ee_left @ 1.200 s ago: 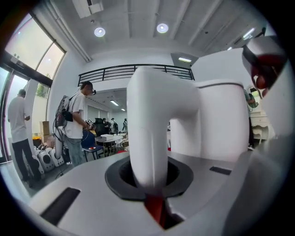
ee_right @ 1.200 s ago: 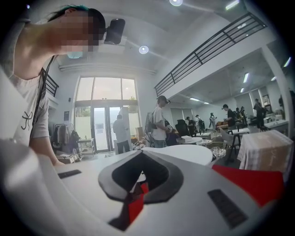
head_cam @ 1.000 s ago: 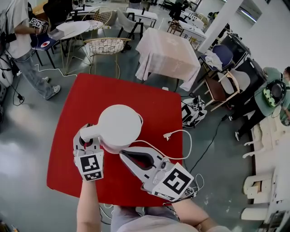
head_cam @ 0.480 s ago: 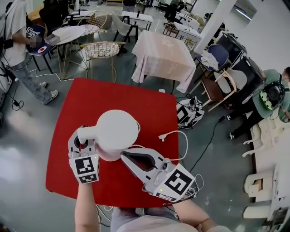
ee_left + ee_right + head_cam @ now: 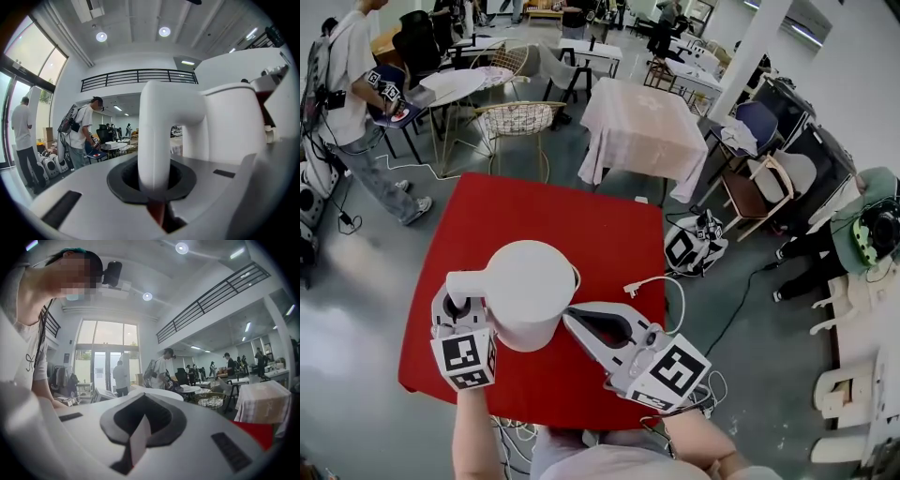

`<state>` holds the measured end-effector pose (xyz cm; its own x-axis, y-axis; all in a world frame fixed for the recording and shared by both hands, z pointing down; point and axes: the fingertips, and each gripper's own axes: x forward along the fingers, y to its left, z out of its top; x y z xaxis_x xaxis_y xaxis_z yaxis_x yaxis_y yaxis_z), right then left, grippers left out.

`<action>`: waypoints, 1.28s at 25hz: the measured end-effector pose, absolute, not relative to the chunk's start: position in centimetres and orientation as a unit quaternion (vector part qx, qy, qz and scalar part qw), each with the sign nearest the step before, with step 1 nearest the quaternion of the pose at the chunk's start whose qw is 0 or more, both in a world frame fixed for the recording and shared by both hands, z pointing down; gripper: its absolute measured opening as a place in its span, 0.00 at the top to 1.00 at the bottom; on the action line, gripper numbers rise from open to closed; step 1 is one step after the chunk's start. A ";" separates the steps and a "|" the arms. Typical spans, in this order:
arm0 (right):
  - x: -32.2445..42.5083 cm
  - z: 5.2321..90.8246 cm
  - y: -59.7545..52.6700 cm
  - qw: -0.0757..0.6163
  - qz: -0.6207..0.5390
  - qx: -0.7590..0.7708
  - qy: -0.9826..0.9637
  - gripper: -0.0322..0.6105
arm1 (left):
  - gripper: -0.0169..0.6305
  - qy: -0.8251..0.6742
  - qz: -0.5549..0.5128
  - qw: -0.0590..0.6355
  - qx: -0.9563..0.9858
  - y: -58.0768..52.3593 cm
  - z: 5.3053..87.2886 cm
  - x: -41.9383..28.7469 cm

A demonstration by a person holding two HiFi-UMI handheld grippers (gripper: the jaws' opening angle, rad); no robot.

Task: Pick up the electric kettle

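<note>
The left gripper's (image 5: 457,307) fingers (image 5: 84,185) are pinched on the white handle (image 5: 159,122) of the electric kettle (image 5: 530,281), which runs upright through the dark ring of their pads. The kettle body stands just to the right of that grip, with its lid facing up at the head view. It is over the near-left part of the red surface (image 5: 609,225), but whether its bottom rests there cannot be told.

The right gripper (image 5: 574,321) has its fingers (image 5: 211,420) pressed together on nothing. Their tips lie just beside the kettle's lower right flank, and contact cannot be made out.

A white cord (image 5: 680,305) loops along the right side of the surface and ends in a plug (image 5: 632,289) lying near the right edge. The far half of the surface is bare red. Its near edge passes under both grippers, and the left gripper's marker cube (image 5: 461,358) sits close to the near-left corner.

Left of the surface, the grey floor (image 5: 356,272) is open. Beyond the far edge stand a wire chair (image 5: 520,98) and a cloth-draped table (image 5: 642,122). A person (image 5: 352,66) stands well apart at far left.
</note>
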<state>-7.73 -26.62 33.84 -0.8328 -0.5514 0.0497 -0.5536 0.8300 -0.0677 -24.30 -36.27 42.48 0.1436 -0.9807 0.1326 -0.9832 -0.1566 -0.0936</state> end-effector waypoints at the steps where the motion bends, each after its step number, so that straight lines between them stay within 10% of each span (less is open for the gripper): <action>1: -7.2 33.6 -26.5 0.011 0.039 0.290 -0.956 0.94 | 0.92 -0.652 0.080 0.005 0.754 -35.7 41.9 -24.3; 32: -2.2 30.7 -19.3 -0.006 0.020 0.232 -0.973 0.94 | 0.92 -0.704 0.022 -0.001 0.710 -17.6 32.2 -21.2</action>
